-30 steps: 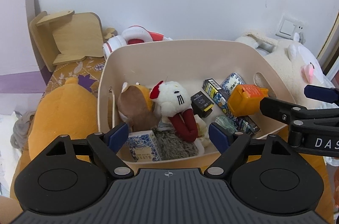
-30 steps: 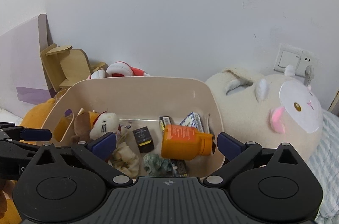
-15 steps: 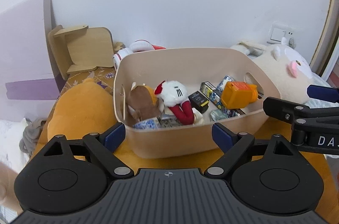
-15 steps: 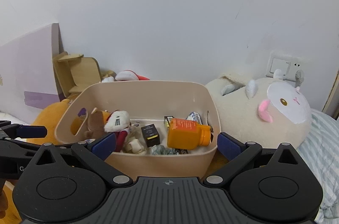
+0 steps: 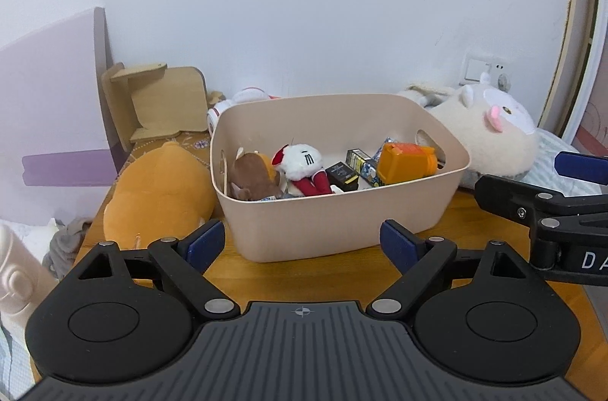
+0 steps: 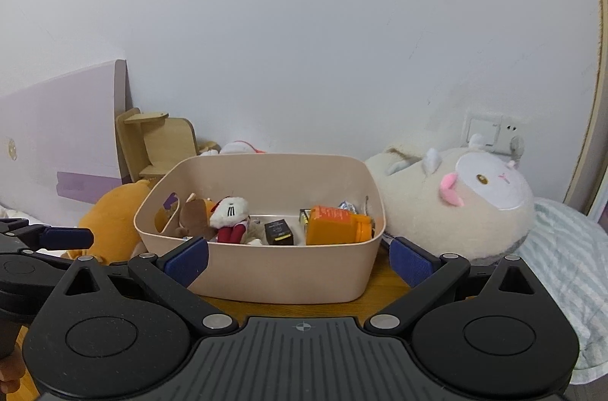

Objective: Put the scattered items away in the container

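A beige plastic bin (image 5: 334,226) (image 6: 281,272) stands on the wooden table. Inside it lie a brown plush (image 5: 252,175), a white and red plush (image 5: 304,165) (image 6: 230,215), a small black box (image 5: 342,175) (image 6: 279,232), an orange bottle on its side (image 5: 404,161) (image 6: 334,224) and patterned packets (image 5: 361,161). My left gripper (image 5: 302,243) hangs open in front of the bin's near wall, nothing between its blue pads. My right gripper (image 6: 298,260) is open too, back from the bin, holding nothing.
An orange plush (image 5: 159,196) lies left of the bin, a big cream plush (image 6: 452,199) on its right. A wooden stand (image 5: 159,101) and red-white headphones (image 5: 243,97) sit behind by the wall. A striped cloth (image 6: 562,268) lies at the right, a pale bottle (image 5: 15,272) at the left edge.
Both grippers have drawn back from over the bin, so the whole bin and the table in front of it now show. The contents have not moved.
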Motion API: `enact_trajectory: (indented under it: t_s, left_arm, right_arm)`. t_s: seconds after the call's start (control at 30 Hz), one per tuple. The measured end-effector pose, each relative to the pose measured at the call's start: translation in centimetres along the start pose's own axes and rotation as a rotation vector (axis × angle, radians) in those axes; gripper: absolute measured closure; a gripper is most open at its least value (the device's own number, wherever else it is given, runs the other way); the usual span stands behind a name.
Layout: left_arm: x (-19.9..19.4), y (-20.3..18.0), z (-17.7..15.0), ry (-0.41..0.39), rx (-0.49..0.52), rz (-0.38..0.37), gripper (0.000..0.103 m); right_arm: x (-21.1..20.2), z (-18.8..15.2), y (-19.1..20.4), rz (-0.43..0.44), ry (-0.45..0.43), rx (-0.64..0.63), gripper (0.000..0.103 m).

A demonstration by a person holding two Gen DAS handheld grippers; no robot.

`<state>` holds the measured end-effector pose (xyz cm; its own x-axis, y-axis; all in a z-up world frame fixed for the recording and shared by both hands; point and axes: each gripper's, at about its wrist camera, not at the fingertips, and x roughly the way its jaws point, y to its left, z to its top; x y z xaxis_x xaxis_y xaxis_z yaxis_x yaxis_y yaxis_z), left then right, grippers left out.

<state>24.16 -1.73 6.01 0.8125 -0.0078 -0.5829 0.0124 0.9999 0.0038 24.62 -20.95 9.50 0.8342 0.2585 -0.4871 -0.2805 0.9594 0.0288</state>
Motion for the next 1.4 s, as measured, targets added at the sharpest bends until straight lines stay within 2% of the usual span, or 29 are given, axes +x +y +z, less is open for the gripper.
enact_trajectory:
  t_s: [0.4, 0.83, 1.1, 1.4]
  left_arm:
    - [-4.6, -0.2, -3.3, -0.039, 0.010, -0.011, 0.013]
    - [-10.7, -1.4, -7.6, -0.086, 0.023, -0.018, 0.013]
    - [-13.2, -1.5, -9.5, -0.081, 0.006, 0.002, 0.013]
    - [-14.7, -1.3, -11.9, -0.080, -0.015, 0.056, 0.013]
  right_arm:
    - [-4.6, -2.4, 0.4, -0.012, -0.043, 0.013, 0.000]
    - [-11.4, -5.1, 1.5, -0.044, -0.137, -0.010, 0.000]
    - [-13.4, -7.3, 1.1, -0.033, -0.153, 0.064, 0.000]
    - [-16.3, -9.6, 1.7, -0.025, -0.172, 0.075, 0.000]
